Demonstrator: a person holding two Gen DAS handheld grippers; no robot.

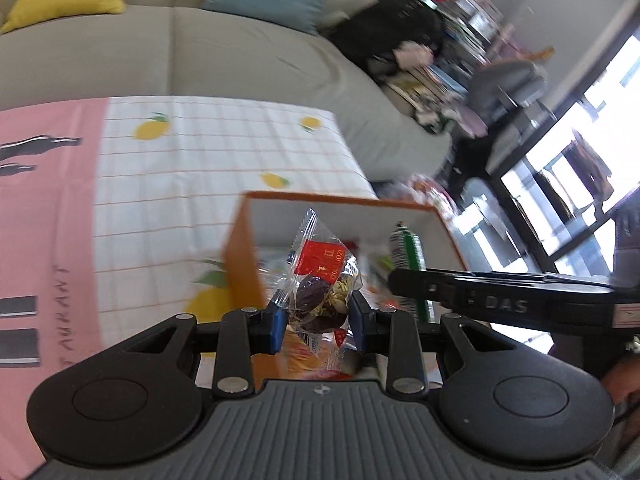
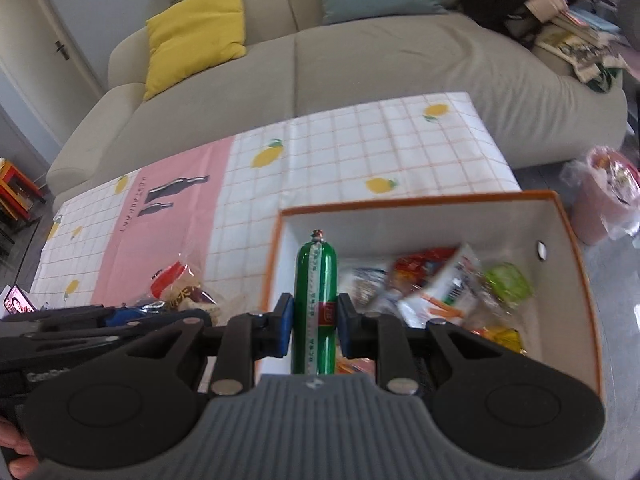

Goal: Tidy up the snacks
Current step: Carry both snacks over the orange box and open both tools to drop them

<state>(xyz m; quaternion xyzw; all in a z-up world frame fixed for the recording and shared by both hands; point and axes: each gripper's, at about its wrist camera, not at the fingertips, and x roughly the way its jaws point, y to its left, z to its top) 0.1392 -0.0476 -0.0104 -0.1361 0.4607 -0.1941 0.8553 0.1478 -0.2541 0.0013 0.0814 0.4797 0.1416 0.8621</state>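
Orange-edged box [image 2: 576, 264] at the tabletop's [image 2: 360, 148] corner, already partly filled with packets. Left gripper [image 1: 318, 316] jaws clamped on a clear snack packet [image 1: 320, 276], right gripper [image 2: 314, 322] jaws clamped on a green sausage stick [image 2: 316, 280] — both poised over the box, not yet dropped in. Nothing loose spotted on the tabletop — probably near done.

Both grippers match: the left gripper [image 1: 318, 316] and right gripper [image 2: 314, 328] have black linkage arms with silver rivets, blue pads and ribbed grey bodies.
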